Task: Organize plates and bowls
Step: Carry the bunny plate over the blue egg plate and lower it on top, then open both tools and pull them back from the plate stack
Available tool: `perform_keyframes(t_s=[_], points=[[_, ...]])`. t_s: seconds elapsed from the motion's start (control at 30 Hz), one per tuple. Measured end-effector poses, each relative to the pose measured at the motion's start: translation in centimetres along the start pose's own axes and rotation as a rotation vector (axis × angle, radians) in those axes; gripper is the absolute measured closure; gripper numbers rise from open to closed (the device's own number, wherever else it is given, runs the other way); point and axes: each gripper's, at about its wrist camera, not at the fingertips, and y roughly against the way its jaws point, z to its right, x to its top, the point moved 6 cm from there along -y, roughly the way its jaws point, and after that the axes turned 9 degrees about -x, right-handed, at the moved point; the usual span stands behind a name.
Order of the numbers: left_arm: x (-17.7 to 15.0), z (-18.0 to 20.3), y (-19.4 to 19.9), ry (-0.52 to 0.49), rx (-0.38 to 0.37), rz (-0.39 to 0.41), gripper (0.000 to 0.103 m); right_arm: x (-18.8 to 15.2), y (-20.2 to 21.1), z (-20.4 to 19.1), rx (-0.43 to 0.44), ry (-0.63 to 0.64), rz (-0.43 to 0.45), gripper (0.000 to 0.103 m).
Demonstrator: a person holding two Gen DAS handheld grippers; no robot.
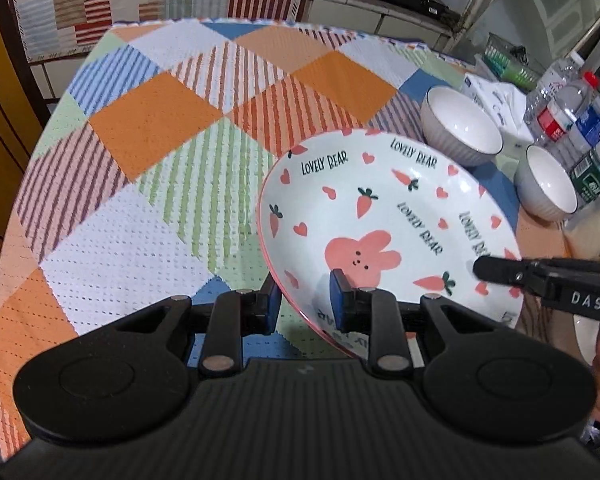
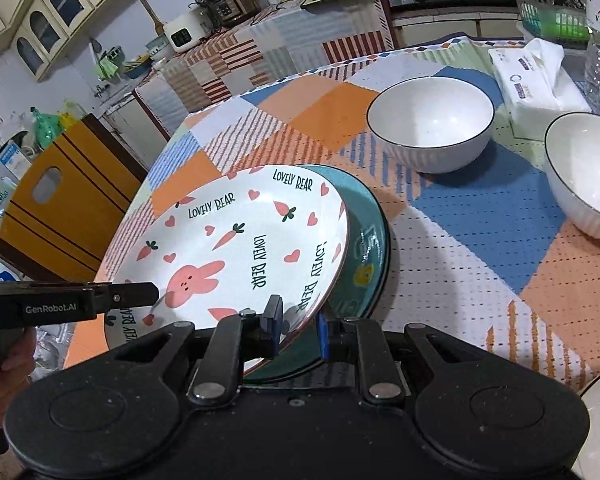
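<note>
Both tongs clamped on the bunny plate [image 2: 236, 248]: left tongs [image 1: 304, 300] on one rim edge, right tongs [image 2: 298, 330] on the opposite. Plate hangs tilted, partly over the teal plate [image 2: 366, 256] on the counter [image 2: 460, 240], which lies just beyond the right-hand side. Plate print reads "LOVELY BEAR"; tool bodies read "GenRobot.AI" and "DAS".

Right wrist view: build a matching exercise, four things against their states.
1 rabbit plate
2 teal plate
3 left bowl
4 tissue pack

a empty, standing upright
b tilted, clamped at its rim
c sheet sticking out on top
d lying partly under another plate

Pairs: 1-b, 2-d, 3-a, 4-c
</note>
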Motion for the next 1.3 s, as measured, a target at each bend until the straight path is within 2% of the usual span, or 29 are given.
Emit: perform_keyframes(t_s=[0.13,0.27,0.47,0.7,0.83,1.03,1.2,1.3], points=[[-0.1,-0.2,-0.4,0.003,-0.010,-0.036,0.079,0.0,-0.2,-0.5,-0.049,0.037,-0.007,0.080],[-0.4,-0.3,-0.6,-0.016,-0.002,-0.039,0.079,-0.5,-0.8,-0.2,-0.056,0.020,-0.020,0.080],[0.1,-0.4,-1.1,0.009,-0.023,-0.052,0.079,0.1,-1.1,-0.7,-0.087,0.045,-0.026,0.079],[0.4,-0.5,-1.8,0.034,-0.027,-0.100,0.078,0.5,-0.9,-2.1,-0.231,0.145,-0.044,0.074],[-0.2,-0.9,-2.2,0.111,-0.049,-0.136,0.079,0.1,-1.2,-2.6,-0.307,0.184,-0.049,0.070],[-0.5,0.0,-2.5,0.090,0.001,-0.142,0.079,-0.1,-1.8,-2.3,-0.382,0.191,-0.014,0.070],[-0.4,0.3,-2.5,0.102,0.039,-0.144,0.080,-0.3,-2.2,-1.9,-0.376,0.213,0.029,0.070],[-0.4,0.8,-2.1,0.074,0.080,-0.127,0.080,-0.4,-2.3,-1.9,-0.379,0.238,0.074,0.070]])
